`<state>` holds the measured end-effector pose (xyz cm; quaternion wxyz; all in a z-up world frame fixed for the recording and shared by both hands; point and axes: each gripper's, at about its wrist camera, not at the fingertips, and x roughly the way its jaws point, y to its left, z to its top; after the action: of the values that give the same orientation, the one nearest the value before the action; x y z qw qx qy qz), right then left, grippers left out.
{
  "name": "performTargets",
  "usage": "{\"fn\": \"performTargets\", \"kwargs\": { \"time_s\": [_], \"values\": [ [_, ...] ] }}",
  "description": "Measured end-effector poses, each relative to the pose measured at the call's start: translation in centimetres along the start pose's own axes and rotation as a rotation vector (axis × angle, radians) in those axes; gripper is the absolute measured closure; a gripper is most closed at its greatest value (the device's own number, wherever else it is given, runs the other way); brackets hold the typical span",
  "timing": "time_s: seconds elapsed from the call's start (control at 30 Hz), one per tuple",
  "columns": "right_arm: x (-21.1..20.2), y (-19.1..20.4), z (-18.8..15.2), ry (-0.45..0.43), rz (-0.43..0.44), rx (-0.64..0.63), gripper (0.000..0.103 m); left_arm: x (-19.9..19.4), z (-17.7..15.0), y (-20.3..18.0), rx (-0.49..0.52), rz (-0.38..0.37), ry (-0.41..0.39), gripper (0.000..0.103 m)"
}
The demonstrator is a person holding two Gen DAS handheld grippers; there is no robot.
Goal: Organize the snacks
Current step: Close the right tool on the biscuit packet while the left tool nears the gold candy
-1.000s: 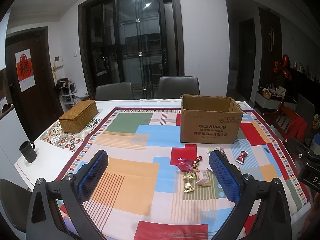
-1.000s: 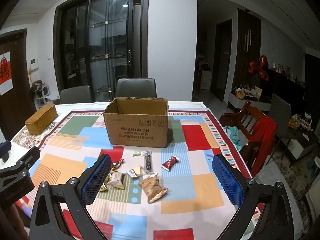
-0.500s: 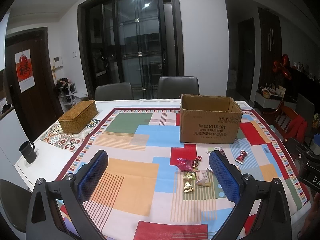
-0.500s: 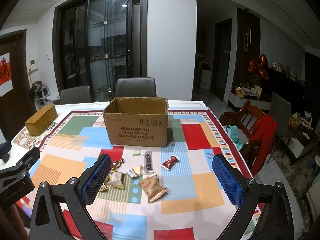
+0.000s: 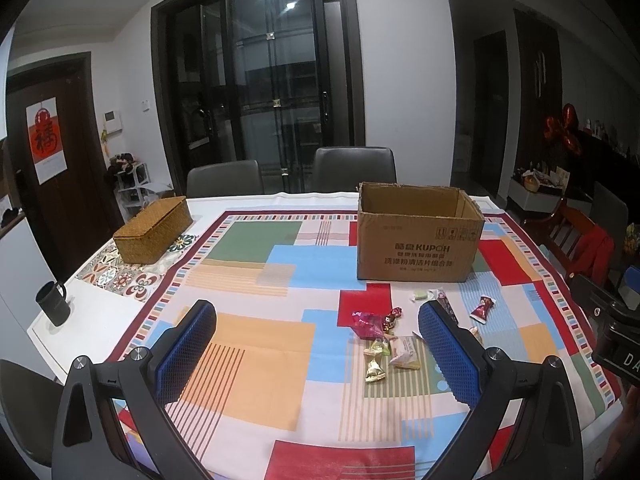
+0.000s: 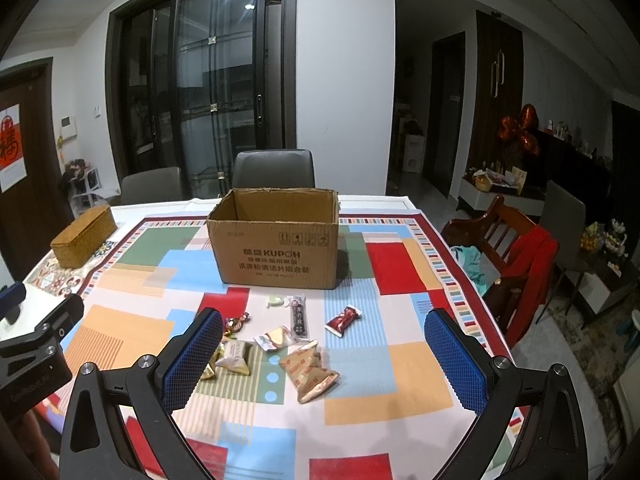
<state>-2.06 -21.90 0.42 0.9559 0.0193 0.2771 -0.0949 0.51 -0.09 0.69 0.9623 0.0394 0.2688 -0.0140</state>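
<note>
An open cardboard box [image 5: 418,240] [image 6: 276,248] stands on the table's far half. Several wrapped snacks lie loose in front of it: a tan packet [image 6: 310,368], a red packet [image 6: 343,321] [image 5: 484,309], a dark stick [image 6: 298,317], a white packet [image 6: 237,357] [image 5: 405,353], a pink wrapper [image 5: 366,324] and gold candies [image 5: 374,372]. My left gripper [image 5: 318,320] is open and empty above the table, left of the snacks. My right gripper [image 6: 324,322] is open and empty, above the snacks.
A patterned tablecloth [image 5: 248,344] covers the table. A woven basket [image 5: 154,229] [image 6: 84,236] sits at the far left, a black mug [image 5: 54,303] at the left edge. Chairs [image 5: 354,170] stand behind; a wooden chair with red cloth [image 6: 520,264] is at the right.
</note>
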Motion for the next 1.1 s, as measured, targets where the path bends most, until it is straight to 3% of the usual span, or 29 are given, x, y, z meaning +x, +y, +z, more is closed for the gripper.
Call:
{"fn": "performTargets", "kwargs": {
  "time_s": [0.57, 0.77, 1.1],
  "values": [
    [2.9, 0.9, -0.1, 0.031, 0.020, -0.030, 0.001, 3.1, -0.6, -1.6, 0.059, -0.015, 0.032, 0.000],
    [4.3, 1.6, -0.7, 0.047, 0.024, -0.066, 0.001, 4.9, -0.9, -1.0, 0.019, -0.029, 0.082, 0.000],
    [6.5, 2.5, -2.0, 0.085, 0.033, -0.110, 0.001, 7.2, -1.8, -1.4, 0.029, -0.034, 0.099, 0.000]
  ]
}}
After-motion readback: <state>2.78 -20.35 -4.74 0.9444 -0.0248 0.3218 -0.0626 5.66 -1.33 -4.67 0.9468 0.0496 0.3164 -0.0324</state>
